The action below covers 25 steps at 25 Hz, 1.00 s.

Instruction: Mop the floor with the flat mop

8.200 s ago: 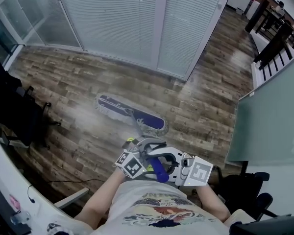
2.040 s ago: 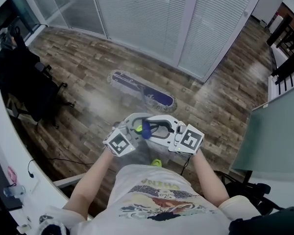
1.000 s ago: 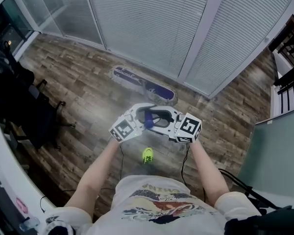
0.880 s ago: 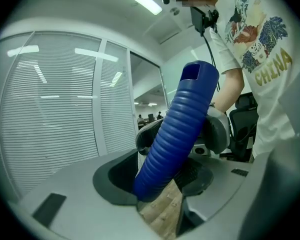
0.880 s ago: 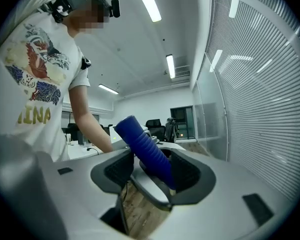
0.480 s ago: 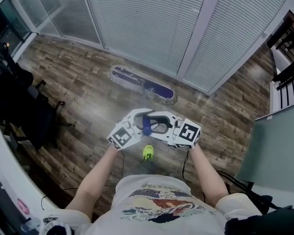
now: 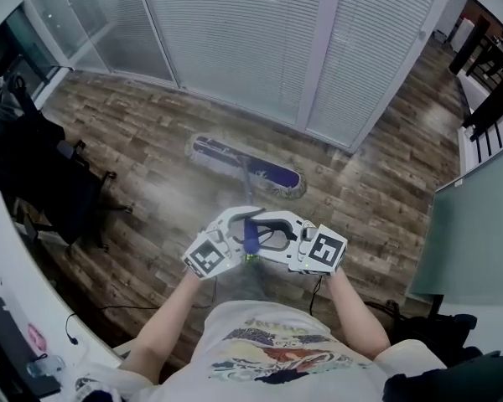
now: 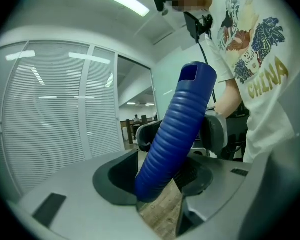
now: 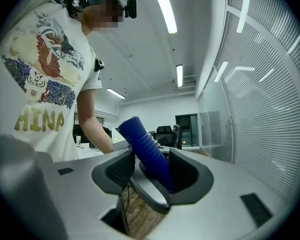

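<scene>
1. Both hands are on the mop. The left gripper point(image 7: 237, 234) and right gripper point(image 7: 267, 233) meet nose to nose around the blue ribbed handle point(image 7: 251, 235), right in front of the person's chest.
2. In the left gripper view, the left gripper point(image 8: 166, 178) has its pads pinching the lower end of the handle point(image 8: 176, 129), which leans up towards 1 o'clock.
3. In the right gripper view, the right gripper point(image 9: 149, 173) also clamps that handle point(image 9: 146, 153). The ribbed tube sits hard against the pad at 3 o'clock, and the other gripper's jaw tip crowds into the same gap.
4. The flat mop head point(image 7: 246, 163) lies flat on the wooden floor point(image 7: 142, 132) at 12 o'clock from the grippers, and the mop pole point(image 7: 246, 193) runs back from it to the handle.
5. Risk one: two sets of jaws share one short grip, so on a hard push the ribs could slide through the pads and the pole could twist free.
6. Risk two: the blind-covered glass wall point(image 7: 235, 32) stands just beyond the mop head at 12 o'clock, and a long forward stroke would ram the head into its base.
7. Risk three: a black chair point(image 7: 42, 178) sits at 9 o'clock, and a wide sweep that way could snag its legs.
8. Risk four: if the pole is held too steeply, one edge of the head could lift and leave a strip unwiped.
</scene>
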Each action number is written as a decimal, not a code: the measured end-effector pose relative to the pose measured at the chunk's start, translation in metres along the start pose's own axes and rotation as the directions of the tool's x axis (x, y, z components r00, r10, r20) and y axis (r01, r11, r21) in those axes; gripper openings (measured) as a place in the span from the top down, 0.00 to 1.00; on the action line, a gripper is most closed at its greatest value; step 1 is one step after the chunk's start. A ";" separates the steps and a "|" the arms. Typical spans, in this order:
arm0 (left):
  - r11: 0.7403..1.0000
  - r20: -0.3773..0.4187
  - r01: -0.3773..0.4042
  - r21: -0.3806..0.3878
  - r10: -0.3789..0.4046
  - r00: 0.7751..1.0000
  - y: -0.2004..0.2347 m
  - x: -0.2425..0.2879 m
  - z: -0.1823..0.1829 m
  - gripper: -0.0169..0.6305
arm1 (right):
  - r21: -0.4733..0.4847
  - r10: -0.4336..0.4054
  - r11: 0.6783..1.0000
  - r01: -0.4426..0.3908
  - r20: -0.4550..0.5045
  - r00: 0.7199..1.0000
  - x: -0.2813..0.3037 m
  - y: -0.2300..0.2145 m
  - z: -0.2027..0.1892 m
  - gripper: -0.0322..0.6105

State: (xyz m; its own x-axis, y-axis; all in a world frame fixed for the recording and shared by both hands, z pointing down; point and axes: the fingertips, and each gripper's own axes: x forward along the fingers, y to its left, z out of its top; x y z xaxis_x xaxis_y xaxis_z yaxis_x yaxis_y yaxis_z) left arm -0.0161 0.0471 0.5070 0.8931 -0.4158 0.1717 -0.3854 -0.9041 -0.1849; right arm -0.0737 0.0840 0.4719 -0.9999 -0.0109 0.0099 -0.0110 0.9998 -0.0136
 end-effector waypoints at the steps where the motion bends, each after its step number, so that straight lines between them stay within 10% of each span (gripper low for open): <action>1: 1.000 -0.001 0.000 0.003 0.000 1.000 -0.022 -0.002 0.003 0.71 | -0.017 0.002 1.000 -0.002 0.003 1.000 -0.008 0.021 0.000 0.62; 11: 1.000 -0.021 0.000 0.003 0.000 1.000 -0.161 -0.021 0.031 0.71 | -0.041 0.024 0.999 -0.023 0.033 0.999 -0.052 0.157 0.008 0.62; 25: 0.999 0.016 0.000 0.037 0.000 1.000 -0.104 -0.020 0.029 0.72 | 0.068 0.058 0.996 -0.065 0.102 0.993 -0.029 0.105 0.015 0.62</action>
State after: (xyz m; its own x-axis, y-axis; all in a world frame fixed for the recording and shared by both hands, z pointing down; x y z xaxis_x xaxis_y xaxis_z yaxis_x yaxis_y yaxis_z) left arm 0.0129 0.1529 0.4944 0.8968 -0.4140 0.1560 -0.3770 -0.8996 -0.2204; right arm -0.0457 0.1891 0.4555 -0.9947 0.0457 -0.0925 0.0533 0.9952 -0.0820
